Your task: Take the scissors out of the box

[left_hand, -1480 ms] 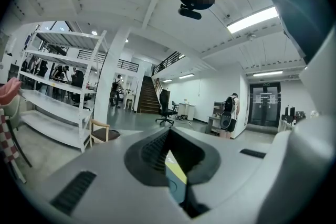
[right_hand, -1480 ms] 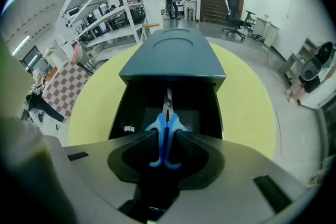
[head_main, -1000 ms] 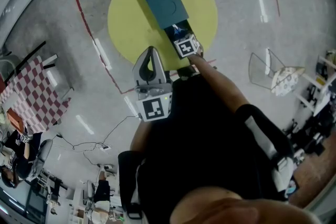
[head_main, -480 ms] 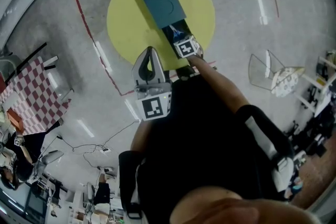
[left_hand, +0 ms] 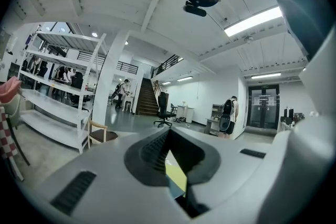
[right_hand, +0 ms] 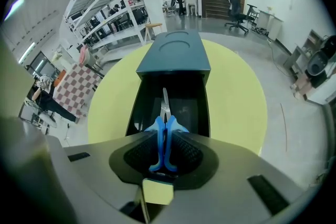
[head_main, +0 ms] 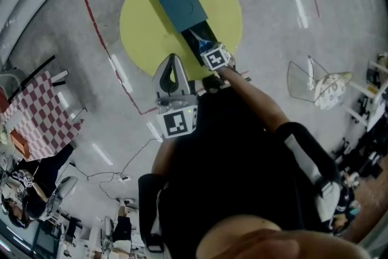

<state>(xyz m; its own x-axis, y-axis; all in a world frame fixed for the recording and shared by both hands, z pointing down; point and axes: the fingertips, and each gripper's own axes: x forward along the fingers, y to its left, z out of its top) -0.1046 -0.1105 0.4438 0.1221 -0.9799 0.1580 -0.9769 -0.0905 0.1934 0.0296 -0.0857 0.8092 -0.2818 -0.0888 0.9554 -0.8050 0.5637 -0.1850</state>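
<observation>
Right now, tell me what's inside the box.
Only the scissors, blades over the open black tray, handles in the right gripper. Beneath the teal lid is hidden.

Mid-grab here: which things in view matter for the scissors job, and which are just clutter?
Job: scissors, held by the right gripper; open teal box; yellow mat under it.
Lying about: chequered cloth, wire frame, floor cable, unused left gripper.
</observation>
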